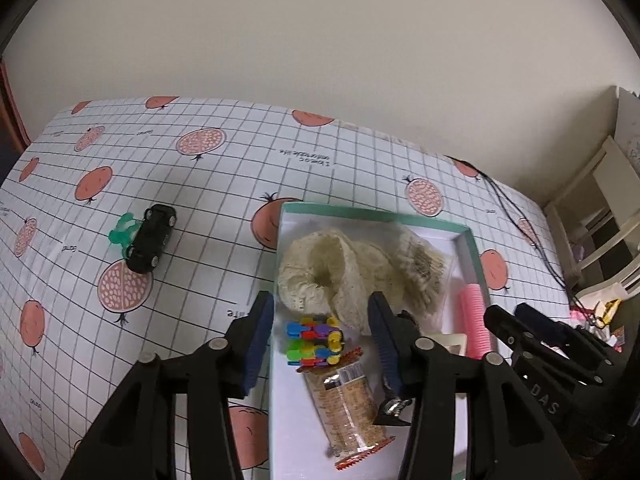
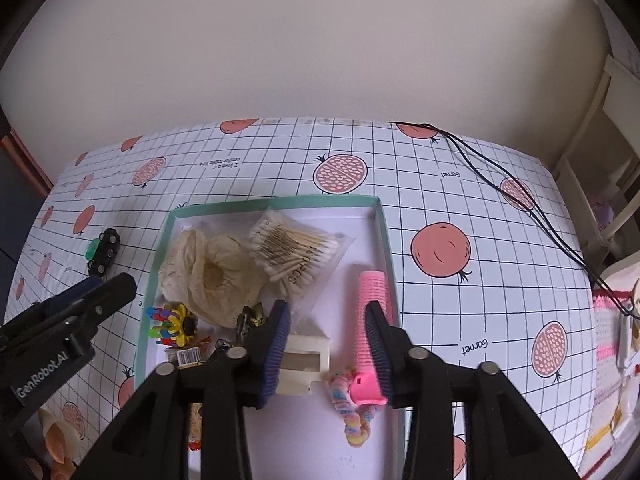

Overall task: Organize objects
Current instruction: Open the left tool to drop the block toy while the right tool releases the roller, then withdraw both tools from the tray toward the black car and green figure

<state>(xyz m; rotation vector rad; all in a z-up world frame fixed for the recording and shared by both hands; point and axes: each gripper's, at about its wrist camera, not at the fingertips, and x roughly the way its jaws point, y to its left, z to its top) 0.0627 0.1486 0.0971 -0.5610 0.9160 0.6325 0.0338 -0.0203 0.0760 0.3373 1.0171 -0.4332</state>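
From the left wrist, the left gripper (image 1: 320, 340) hangs with jaws apart over the teal-rimmed box (image 1: 476, 256); its right finger hides part of the biscuit packet (image 1: 344, 400). A black toy car (image 1: 151, 239) lies outside on the pomegranate-print tablecloth (image 1: 200, 184).

From the right wrist, the right gripper (image 2: 327, 350) gapes empty above the pink hair roller (image 2: 370, 320); a dark metallic object, perhaps a clip (image 2: 250, 320), is unclear. A plain wall (image 2: 320, 40) stands behind.

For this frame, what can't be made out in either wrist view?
- Green item, left wrist view: half hidden behind the black toy car; identity unclear.
- Snack packet: label too small to read; in the right wrist view the right gripper covers it.
- Box: near end cut off by the frame edge.
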